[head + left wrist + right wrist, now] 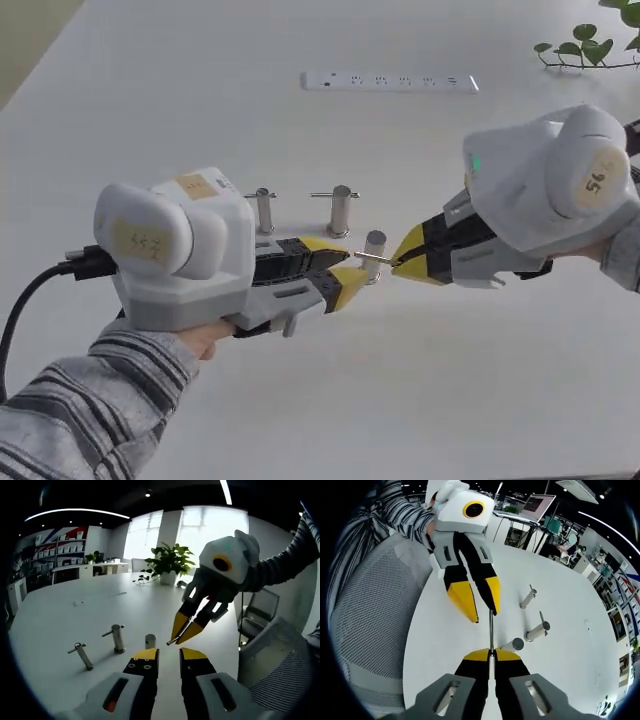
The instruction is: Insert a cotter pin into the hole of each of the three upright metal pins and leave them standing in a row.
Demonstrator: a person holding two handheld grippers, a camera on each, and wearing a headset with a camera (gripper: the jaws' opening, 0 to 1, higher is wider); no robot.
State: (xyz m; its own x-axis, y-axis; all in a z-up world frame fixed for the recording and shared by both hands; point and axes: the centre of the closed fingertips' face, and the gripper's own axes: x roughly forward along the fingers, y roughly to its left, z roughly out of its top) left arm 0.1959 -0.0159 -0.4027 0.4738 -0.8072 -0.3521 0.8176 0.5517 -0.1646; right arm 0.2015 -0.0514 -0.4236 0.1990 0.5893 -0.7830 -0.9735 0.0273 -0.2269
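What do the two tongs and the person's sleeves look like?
The left tongs and right tongs have rounded pale grey bodies, black jaws with yellow tips and tan stickers. A black cable leaves the left one; the right one shows a green light. The sleeves are grey-striped.

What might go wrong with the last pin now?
The right gripper pinches the thin cotter pin at one end, so a crooked push may tip the last metal pin, since the open left gripper isn't holding it. A toppled pin might knock the finished pin nearby.
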